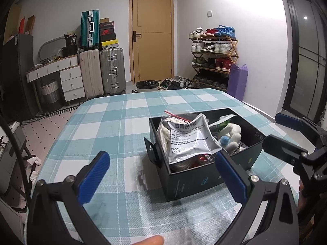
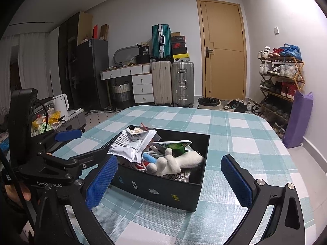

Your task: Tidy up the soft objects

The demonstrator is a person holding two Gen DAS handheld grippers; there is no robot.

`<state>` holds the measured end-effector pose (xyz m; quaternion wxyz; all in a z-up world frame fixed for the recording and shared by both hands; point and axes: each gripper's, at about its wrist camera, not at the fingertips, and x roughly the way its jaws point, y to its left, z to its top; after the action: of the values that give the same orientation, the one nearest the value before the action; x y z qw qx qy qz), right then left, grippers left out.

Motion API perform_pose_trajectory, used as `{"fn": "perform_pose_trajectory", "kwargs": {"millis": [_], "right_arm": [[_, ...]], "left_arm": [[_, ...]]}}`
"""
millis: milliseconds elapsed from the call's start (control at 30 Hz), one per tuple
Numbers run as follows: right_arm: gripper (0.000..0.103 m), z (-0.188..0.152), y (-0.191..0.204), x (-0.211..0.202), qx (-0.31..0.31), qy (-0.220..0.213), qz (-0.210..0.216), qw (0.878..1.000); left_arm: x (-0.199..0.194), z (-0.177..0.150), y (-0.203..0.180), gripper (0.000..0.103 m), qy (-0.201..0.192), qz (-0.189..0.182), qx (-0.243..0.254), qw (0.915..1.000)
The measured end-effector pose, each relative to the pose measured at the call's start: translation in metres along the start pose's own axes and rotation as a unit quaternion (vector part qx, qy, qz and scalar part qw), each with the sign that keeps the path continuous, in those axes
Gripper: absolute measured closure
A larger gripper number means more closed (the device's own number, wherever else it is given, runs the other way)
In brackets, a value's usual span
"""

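Left gripper [image 1: 161, 175] and right gripper [image 2: 169, 181] were both spread and empty short of the black box [image 2: 163, 189] holding the silver pouch [image 1: 190, 140] and white plush [image 2: 179, 163]; you should have approached from above.

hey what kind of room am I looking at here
Most likely the entry or dining area of a lived-in flat. A shoe rack full of sneakers stands by the door, suitcases are stacked against the wall, and a table with a checked cloth holds a black box of soft items.
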<state>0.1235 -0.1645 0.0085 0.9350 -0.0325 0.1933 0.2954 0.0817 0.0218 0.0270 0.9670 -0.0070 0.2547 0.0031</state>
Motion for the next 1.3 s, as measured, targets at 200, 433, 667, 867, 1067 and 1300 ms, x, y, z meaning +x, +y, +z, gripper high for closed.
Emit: {"fn": "perform_pose_trajectory", "kwargs": {"millis": [200,433,667,867,1067,1300], "right_arm": [[0.000,-0.0032,-0.0017,0.0013,0.000,0.000,0.000,1.000],[0.000,-0.0068,-0.0018,0.0025,-0.004,-0.001,-0.001,1.000],[0.000,-0.0079,-0.0031,0.0005,-0.003,-0.007,0.002,1.000],[0.000,-0.0084,-0.0025,-0.0002,-0.004,-0.010,0.003,1.000],[0.000,-0.0086,-0.0004,-0.0010,-0.005,-0.013,0.002,1.000],[0.000,-0.0079,0.0000,-0.0009,-0.006,-0.011,0.003,1.000]], "left_arm": [[0.0027,-0.0044,0.0006,0.000,0.001,0.003,0.002,1.0000],[0.0011,-0.0055,0.0030,0.000,-0.002,0.001,-0.005,1.0000],[-0.0002,-0.0057,0.0044,0.000,-0.007,0.005,-0.007,0.9999],[-0.0007,-0.0057,0.0064,0.000,-0.008,0.007,-0.014,0.9999],[-0.0018,-0.0058,0.0075,0.000,-0.012,0.007,-0.017,0.9998],[-0.0022,-0.0058,0.0075,0.000,-0.012,0.007,-0.017,0.9998]]}}
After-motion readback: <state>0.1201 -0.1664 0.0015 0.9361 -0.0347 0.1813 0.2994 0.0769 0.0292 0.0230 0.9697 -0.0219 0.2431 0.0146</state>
